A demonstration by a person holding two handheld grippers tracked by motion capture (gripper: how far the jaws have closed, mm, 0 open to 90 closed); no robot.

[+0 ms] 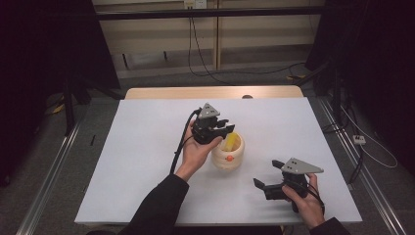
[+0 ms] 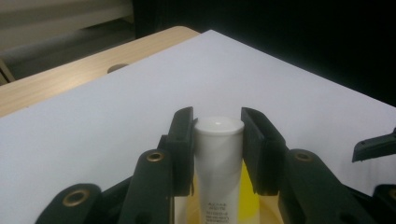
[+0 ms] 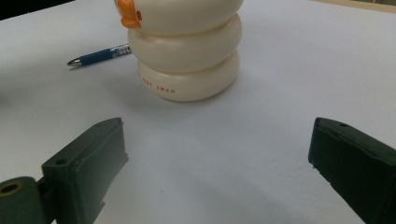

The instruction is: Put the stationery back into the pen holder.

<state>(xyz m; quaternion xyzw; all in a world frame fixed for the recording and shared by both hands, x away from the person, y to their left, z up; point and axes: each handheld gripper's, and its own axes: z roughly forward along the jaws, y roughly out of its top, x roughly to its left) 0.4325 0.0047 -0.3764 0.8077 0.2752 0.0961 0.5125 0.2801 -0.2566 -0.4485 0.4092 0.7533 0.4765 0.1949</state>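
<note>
- Tube [image 2: 218, 158]: white cap up, standing upright between my left jaws, which are clamped on its cap end; its yellow body runs straight down into the holder [image 1: 228, 152] below.
- My left gripper [image 1: 211, 128] sits right over the holder's mouth, so the tube's long axis is vertical and any move is straight up or down.
- My right gripper [image 1: 275, 184] rests low on the worktop [image 1: 147, 147], jaws wide apart with nothing between them, facing the holder from nearby.
- A blue pen [image 3: 99, 55] lies flat on the worktop just beside the holder, on its far side from my right jaws.
</note>
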